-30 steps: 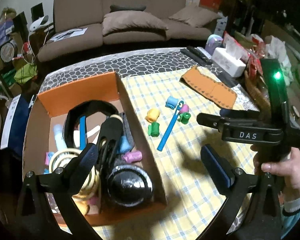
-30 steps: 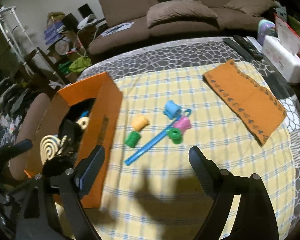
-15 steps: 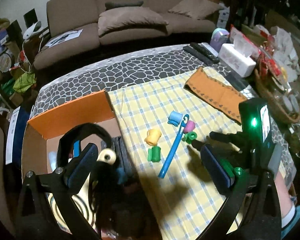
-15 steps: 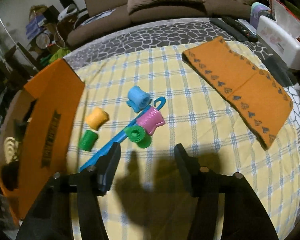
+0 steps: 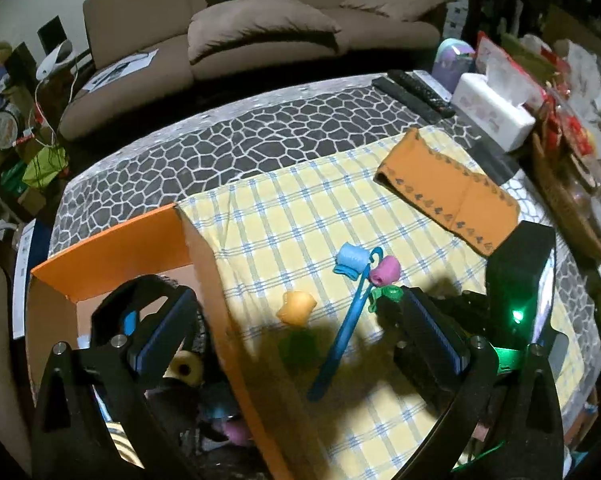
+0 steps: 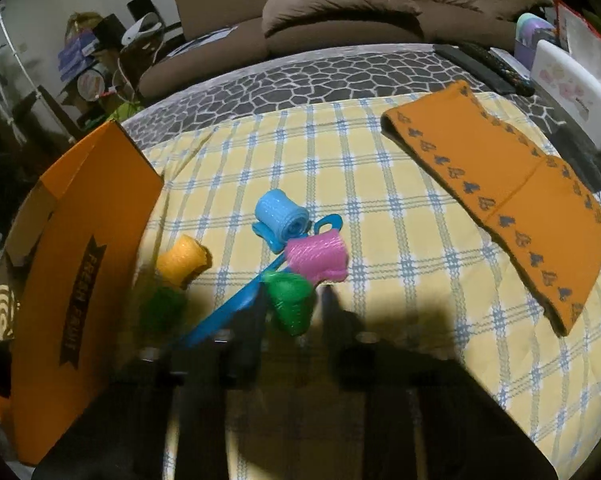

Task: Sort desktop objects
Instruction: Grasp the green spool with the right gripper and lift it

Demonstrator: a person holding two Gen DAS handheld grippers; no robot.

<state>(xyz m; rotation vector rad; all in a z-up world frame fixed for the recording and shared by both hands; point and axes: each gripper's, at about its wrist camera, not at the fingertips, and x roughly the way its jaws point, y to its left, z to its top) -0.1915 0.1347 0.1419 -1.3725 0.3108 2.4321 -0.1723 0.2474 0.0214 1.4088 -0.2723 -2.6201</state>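
Several small hair rollers lie on the yellow checked cloth: blue, pink, yellow, and two green ones. A blue plastic stick lies among them. My right gripper is down at the cloth. Its jaws are closing on the nearer green roller, which sits between the fingertips. My left gripper hangs open and holds nothing. It is above the right wall of the orange cardboard box, which holds headphones and several other items.
A folded orange cloth lies at the right of the checked cloth. Beyond it stand a white tissue box and remotes. A brown sofa is behind the table. Clutter lines the right edge.
My right gripper came down to the rollers and its jaws narrowed around the green roller. My left gripper shifted right, from over the box's inside to over its right wall.
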